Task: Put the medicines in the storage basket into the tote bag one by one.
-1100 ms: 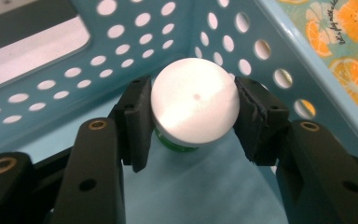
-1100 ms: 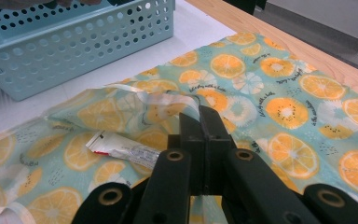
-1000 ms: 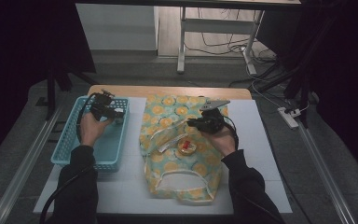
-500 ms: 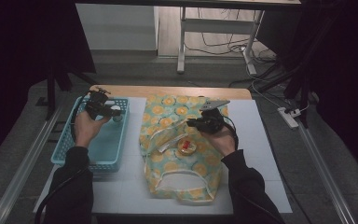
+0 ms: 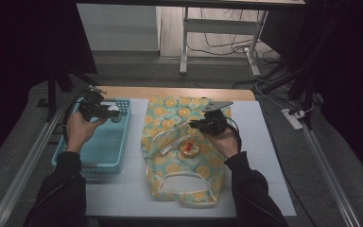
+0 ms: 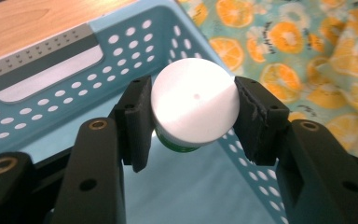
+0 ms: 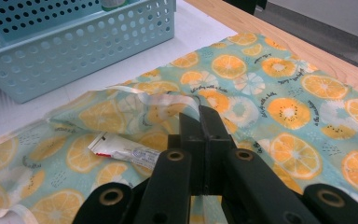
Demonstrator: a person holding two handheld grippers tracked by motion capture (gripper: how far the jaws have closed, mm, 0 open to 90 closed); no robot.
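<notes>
My left gripper (image 6: 193,109) is shut on a small jar (image 6: 195,105) with a white lid and a green label, held above the far end of the light blue perforated basket (image 6: 51,102). In the high view this left gripper (image 5: 105,111) hangs over the basket (image 5: 99,163). An orange-slice print fabric bag (image 5: 170,163) lies flat at mid-table. My right gripper (image 7: 201,114) is shut on the bag's cream-trimmed rim (image 7: 163,100) and lifts it slightly. A white tube (image 7: 128,151) with a red end lies at the bag's mouth. A round orange item (image 5: 189,149) sits there too.
The basket (image 7: 74,42) stands left of the bag (image 7: 284,112) on a white mat (image 5: 260,142) over a wooden table (image 5: 170,91). Metal rails run along both sides of the table. A power strip (image 5: 293,118) lies on the floor at right.
My left gripper has risen with the jar over the basket and drifted slightly left. The right gripper and the bag have stayed put.
</notes>
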